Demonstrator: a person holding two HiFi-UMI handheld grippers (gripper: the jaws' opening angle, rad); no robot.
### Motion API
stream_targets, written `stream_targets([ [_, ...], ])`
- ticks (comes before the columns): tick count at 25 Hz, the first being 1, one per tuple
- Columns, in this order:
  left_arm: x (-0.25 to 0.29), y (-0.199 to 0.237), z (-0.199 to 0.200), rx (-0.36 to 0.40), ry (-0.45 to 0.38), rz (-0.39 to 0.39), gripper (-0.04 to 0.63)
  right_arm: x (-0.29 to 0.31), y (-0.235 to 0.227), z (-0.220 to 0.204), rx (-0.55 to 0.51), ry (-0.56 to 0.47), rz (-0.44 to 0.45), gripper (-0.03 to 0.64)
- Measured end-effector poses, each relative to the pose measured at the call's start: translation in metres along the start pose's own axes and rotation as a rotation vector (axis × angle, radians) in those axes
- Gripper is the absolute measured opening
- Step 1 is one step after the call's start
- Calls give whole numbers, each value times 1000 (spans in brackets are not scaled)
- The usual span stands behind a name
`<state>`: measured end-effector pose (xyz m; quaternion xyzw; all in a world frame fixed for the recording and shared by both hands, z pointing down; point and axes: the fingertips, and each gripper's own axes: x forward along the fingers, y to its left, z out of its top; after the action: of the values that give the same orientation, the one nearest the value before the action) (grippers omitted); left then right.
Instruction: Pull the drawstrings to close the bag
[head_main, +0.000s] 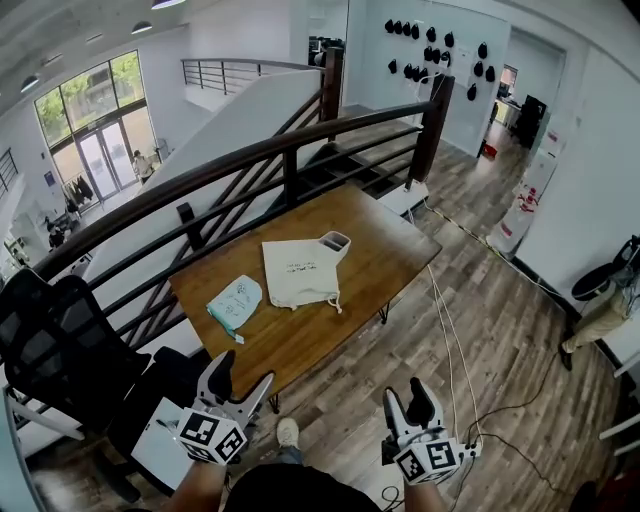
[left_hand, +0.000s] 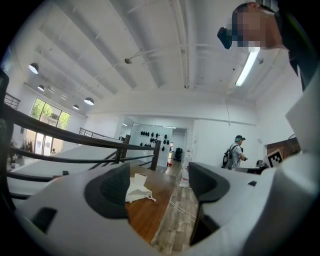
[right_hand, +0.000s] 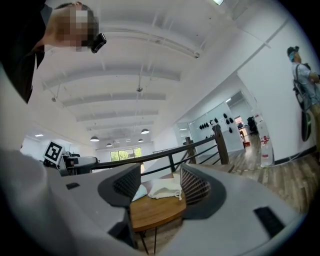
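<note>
Cream bag (head_main: 300, 272) lies flat, cord (head_main: 335, 303) trailing; left hand-held gripper (head_main: 245, 372) and right hand-held gripper (head_main: 406, 392) gape empty.

On the counter (head_main: 400, 250) lies a bag (head_main: 298, 272), with a pouch (head_main: 235, 300) left of the bag and a cup (head_main: 334, 242) at the bag's far right corner.

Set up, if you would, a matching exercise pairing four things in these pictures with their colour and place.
1 drawstring bag
2 small pouch
3 office chair
4 left tool

A black, left of the table
B pale teal, near the table's left end
C cream, mid-table
D jaws apart, nothing between them

Pairs: 1-C, 2-B, 3-A, 4-D.
</note>
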<state>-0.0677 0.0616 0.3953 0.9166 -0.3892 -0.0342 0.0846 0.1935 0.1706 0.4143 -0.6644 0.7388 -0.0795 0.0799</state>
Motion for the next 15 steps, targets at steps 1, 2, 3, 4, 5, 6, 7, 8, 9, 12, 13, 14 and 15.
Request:
stream_targets([
  [1,8,3,1,2,-4,-8,357,7,-3,2,-6,-1,-4,241],
  [2,16,7,1,4,-7,-12,357,14,-4,5,-12,-5,-6,241],
  [3,24,13,2,3,-10,-12,357,21,-5,9,-17,-9,-7,240],
  [4,32,19,4,0,-15,-10,357,29,-6,13,-22,-14,-6,239],
  [5,41,25,6,-5,-21,-8,357,38,-7,17,-28,-19,-6,239],
  [6,50,31,8,-8,-23,-8,357,47,-8,20,-33,-21,-6,238],
  [7,59,36,9,-7,-22,-9,357,56,-10,22,-37,-21,-6,238],
  [8,66,40,9,-3,-17,-13,357,65,-10,23,-38,-19,-7,238],
  [9,73,45,9,3,-11,-19,357,73,-11,23,-39,-17,-9,238],
  [12,88,57,8,9,6,-34,357,96,-11,22,-43,-4,-12,238],
  [13,93,62,7,6,9,-37,357,105,-11,21,-44,2,-13,238],
  [14,97,68,6,2,13,-38,357,113,-12,19,-46,8,-13,238],
  [15,100,75,6,-1,17,-36,357,122,-11,18,-46,13,-14,238],
])
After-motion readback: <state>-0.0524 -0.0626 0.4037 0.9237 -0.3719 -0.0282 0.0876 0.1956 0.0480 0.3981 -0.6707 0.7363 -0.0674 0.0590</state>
